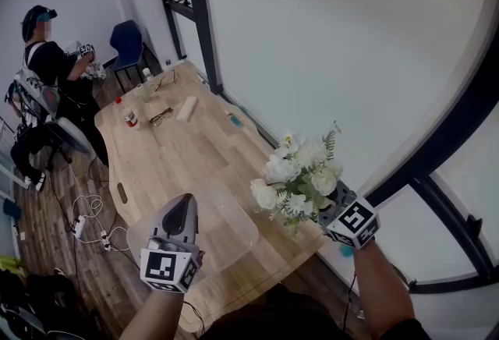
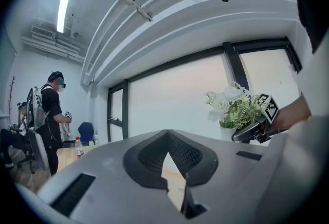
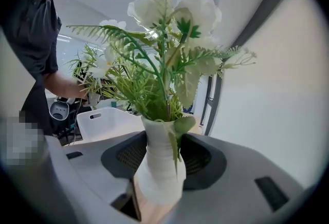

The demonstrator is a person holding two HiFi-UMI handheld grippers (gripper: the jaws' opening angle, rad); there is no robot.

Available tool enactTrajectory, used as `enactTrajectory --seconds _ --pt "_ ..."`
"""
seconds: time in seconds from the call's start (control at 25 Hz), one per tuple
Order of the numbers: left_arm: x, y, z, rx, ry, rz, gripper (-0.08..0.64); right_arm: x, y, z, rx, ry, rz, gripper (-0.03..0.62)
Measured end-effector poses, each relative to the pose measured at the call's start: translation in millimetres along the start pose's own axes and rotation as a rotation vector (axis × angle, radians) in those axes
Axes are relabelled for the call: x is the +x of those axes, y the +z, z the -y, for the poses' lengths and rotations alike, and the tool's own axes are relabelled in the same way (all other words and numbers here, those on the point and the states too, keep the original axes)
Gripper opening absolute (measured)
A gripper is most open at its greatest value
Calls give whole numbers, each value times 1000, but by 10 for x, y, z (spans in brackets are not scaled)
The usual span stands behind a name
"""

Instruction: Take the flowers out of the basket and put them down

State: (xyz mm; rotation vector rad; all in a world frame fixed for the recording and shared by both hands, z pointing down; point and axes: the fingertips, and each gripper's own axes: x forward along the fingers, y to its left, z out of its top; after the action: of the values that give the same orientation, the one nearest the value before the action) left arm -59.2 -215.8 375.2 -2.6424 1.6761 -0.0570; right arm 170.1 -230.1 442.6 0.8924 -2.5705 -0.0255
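Between the right gripper's jaws sits the flower vase

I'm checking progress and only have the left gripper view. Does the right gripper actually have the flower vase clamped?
Observer: Yes. In the right gripper view, the right gripper has its pads pressed on both sides of the white vase that holds the flowers.
Operator: Where's the basket?
Observer: In the head view, the white basket stands on the wooden table, and the flowers are outside it, to its right.
Operator: And my left gripper?
Observer: In the head view, the left gripper overlaps the basket's left end.
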Motion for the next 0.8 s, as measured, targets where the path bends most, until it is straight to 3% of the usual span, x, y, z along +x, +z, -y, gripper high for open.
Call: enactTrajectory --seconds 0.28,0.8 --pt "35 -196 41 46 8 -42 6 123 -231 11 34 -18 9 222" --pt "112 -510 21 -10 56 -82 5 355 -637 74 101 -86 7 222"
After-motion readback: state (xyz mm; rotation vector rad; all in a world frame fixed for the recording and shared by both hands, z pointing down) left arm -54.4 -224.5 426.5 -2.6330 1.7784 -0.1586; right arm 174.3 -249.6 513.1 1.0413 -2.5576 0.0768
